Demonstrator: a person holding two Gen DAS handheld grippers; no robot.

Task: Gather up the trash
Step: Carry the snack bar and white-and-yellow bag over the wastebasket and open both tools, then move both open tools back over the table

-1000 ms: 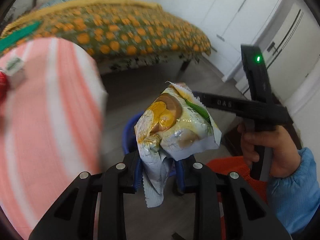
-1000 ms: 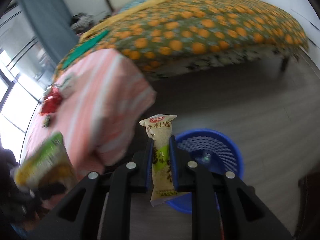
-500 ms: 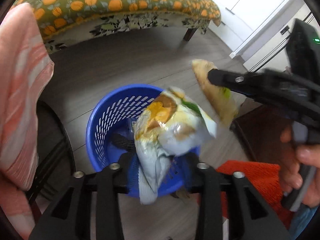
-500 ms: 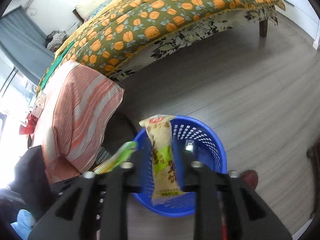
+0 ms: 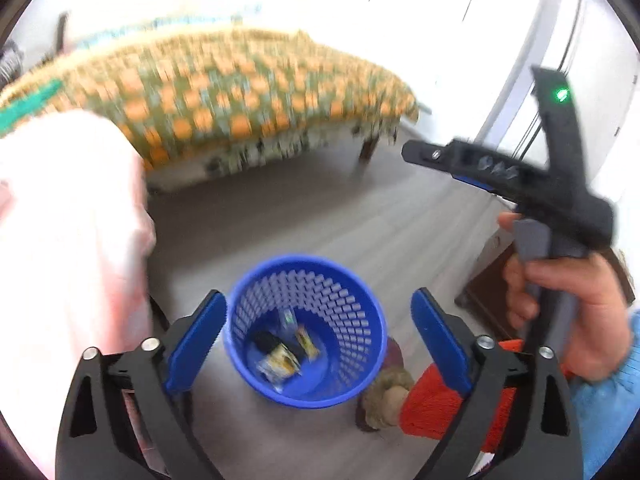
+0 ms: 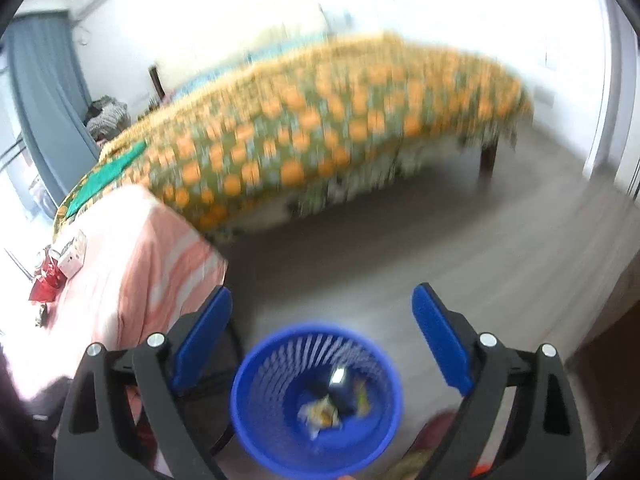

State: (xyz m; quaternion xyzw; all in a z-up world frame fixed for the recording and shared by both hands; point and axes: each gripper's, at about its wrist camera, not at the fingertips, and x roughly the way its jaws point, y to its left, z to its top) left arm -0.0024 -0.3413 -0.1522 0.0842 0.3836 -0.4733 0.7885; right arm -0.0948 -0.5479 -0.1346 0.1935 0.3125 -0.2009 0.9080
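Now both grippers hung spread wide over the blue perforated plastic bin (image 5: 304, 332) on the wood-look floor (image 5: 360, 216): left gripper (image 5: 318, 336) and right gripper (image 6: 322, 340) had just been opening, nothing between the pads. Crinkled snack wrappers (image 5: 280, 360) lay at the bin's bottom; their print was unreadable through blur.

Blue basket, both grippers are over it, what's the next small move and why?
Probably swing both grippers back toward the pink striped cloth for more trash. The left gripper and right gripper have just been opening and hold nothing, the wrappers lie inside the blue basket, and a red item sits on that cloth.
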